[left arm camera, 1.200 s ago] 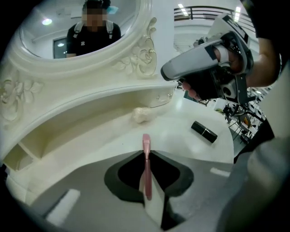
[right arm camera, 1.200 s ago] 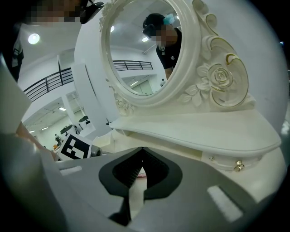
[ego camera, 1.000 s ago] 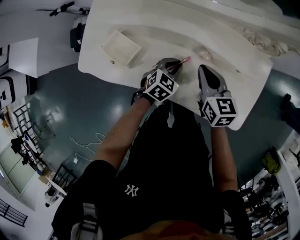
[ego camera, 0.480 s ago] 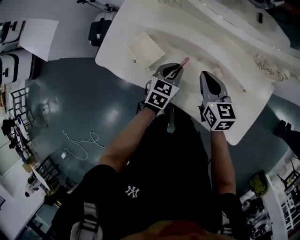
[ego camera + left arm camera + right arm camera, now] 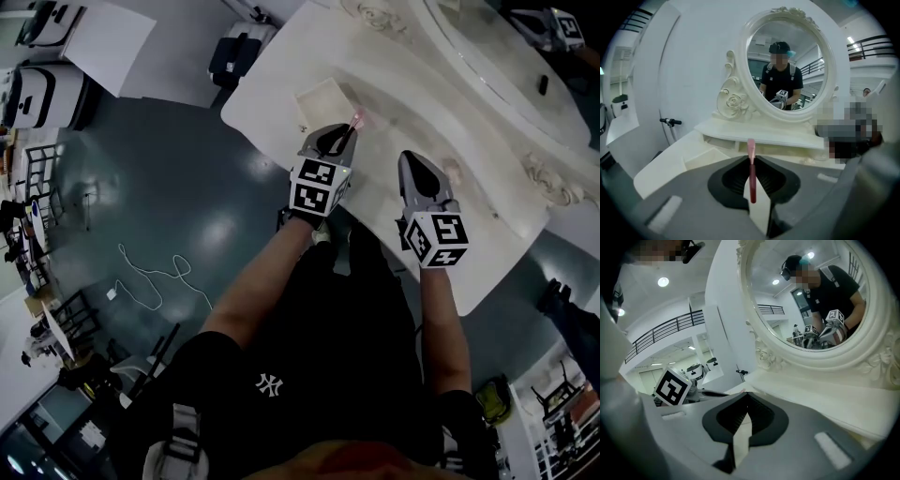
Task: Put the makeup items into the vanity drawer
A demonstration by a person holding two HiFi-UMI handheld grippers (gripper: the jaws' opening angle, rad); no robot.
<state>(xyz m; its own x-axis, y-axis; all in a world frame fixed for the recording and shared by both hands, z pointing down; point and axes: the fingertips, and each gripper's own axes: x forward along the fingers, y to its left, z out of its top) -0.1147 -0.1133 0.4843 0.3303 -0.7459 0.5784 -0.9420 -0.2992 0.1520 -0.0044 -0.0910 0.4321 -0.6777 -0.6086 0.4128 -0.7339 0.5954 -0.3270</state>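
Right gripper (image 5: 746, 393), jaws together, before vanity mirror (image 5: 811, 296)

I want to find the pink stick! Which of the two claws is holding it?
The left claw: its jaws pinch the thin pink makeup stick. The right claw is closed with nothing between its jaws.

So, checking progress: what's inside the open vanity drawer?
The drawer shows only bare pale floor in the head view. The left gripper, shut on a pink stick, hides its near edge.
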